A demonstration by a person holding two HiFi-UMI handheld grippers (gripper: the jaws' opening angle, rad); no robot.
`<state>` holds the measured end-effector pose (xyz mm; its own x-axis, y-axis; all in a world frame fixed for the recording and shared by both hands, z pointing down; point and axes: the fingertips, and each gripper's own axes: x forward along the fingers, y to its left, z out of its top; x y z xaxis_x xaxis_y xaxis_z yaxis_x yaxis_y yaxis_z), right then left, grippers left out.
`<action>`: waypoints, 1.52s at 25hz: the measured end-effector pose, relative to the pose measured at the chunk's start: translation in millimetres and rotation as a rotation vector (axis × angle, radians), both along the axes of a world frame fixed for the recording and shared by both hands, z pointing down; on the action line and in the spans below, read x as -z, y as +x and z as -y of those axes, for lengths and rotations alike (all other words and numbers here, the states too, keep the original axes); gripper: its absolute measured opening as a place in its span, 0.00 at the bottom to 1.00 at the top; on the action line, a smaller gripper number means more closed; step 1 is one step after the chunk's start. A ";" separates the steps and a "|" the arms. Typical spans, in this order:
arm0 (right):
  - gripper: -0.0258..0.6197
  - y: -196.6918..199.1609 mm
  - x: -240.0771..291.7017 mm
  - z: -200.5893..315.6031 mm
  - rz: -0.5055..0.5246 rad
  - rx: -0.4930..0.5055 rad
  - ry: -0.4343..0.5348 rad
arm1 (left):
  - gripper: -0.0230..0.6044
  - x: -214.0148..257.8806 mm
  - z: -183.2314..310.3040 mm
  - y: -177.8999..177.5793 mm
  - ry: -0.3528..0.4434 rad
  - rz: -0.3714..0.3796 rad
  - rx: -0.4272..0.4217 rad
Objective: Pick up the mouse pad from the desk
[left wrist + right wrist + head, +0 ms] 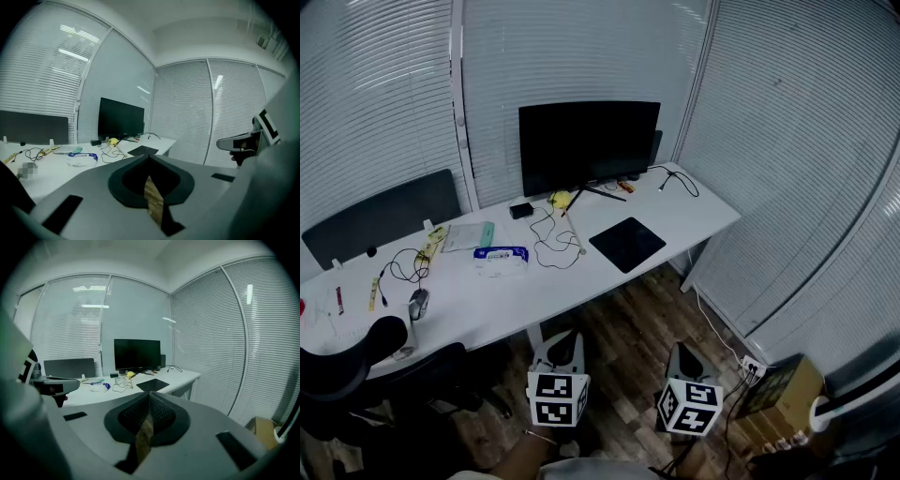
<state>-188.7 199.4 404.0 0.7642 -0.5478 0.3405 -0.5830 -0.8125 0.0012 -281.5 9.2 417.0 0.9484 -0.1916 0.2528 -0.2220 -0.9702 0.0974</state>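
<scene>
A black square mouse pad (627, 244) lies flat near the right end of the white desk (675, 217); it also shows small in the left gripper view (143, 150) and the right gripper view (153, 385). My left gripper (562, 349) and right gripper (687, 362) hang over the wooden floor in front of the desk, well short of the pad. Both are shut with their tips together and hold nothing. Seen along its own jaws, the left gripper (149, 156) is closed, and so is the right gripper (149, 394).
On the desk stand a black monitor (589, 145), loose cables (553, 239), a wipes pack (500, 259), a mouse (417, 303) and small items. A black chair (356, 370) stands at left. A cardboard box (783, 386) sits on the floor at right.
</scene>
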 end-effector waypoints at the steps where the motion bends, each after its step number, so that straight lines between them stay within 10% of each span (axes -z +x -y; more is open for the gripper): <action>1: 0.09 0.2 0.4 0.2 -0.001 -0.001 0.000 | 0.06 0.7 0.2 0.5 0.001 -0.001 -0.001; 24: 0.09 4.4 -22.9 1.9 0.069 -0.069 0.001 | 0.06 -21.5 5.4 19.6 -0.023 0.041 -0.090; 38: 0.09 79.8 -20.7 17.0 0.071 -0.038 0.014 | 0.06 -17.2 12.6 90.6 -0.006 0.041 -0.076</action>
<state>-108.9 182.4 424.7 0.7586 -0.5238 0.3876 -0.5498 -0.8338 -0.0506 -190.9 -3.4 434.2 0.9489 -0.1174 0.2930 -0.1512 -0.9839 0.0955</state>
